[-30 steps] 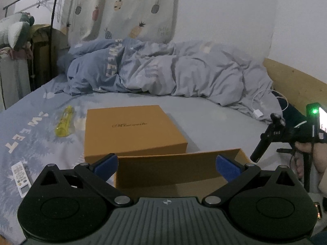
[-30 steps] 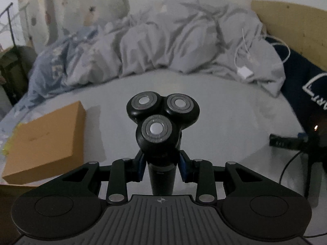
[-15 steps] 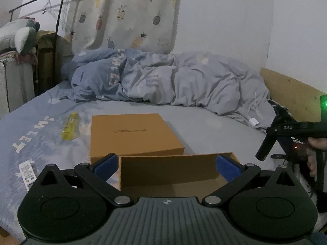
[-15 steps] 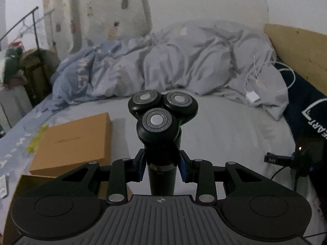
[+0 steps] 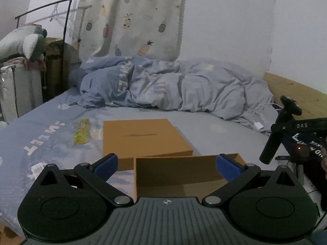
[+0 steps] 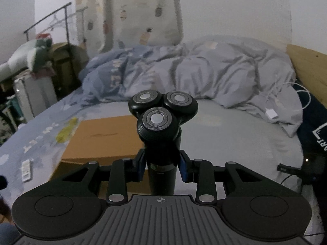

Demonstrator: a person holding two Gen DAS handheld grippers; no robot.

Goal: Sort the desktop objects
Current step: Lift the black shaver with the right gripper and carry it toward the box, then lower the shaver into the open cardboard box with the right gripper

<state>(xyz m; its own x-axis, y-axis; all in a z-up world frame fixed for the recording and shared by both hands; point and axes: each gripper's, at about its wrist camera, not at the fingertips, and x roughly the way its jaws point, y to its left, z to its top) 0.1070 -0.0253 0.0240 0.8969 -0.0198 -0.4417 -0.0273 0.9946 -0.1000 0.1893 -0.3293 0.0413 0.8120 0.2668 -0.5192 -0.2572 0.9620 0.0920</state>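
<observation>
A black three-head electric shaver [image 6: 161, 122] stands upright in my right gripper [image 6: 162, 165], which is shut on its body with the blue pads pressing both sides. In the left wrist view the same shaver [image 5: 271, 147] hangs in the air at the far right, above the bed. My left gripper [image 5: 167, 167] is open, its blue pads wide apart and holding nothing. Just beyond it lies an open cardboard box [image 5: 177, 173], and behind that an orange box lid [image 5: 143, 136] flat on the sheet. A yellow bottle [image 5: 81, 134] lies left of the lid.
All this lies on a bed with a blue sheet [image 5: 204, 126] and a crumpled duvet [image 5: 173, 85] at the back. A white charger and cable [image 6: 270, 114] lie at the right by a dark pillow [image 6: 314, 126]. A small white remote [image 6: 26, 170] lies on the sheet at the left.
My right gripper has risen and swung left with the shaver, so the orange lid and open box now sit lower left of it. The left gripper drew back a little.
</observation>
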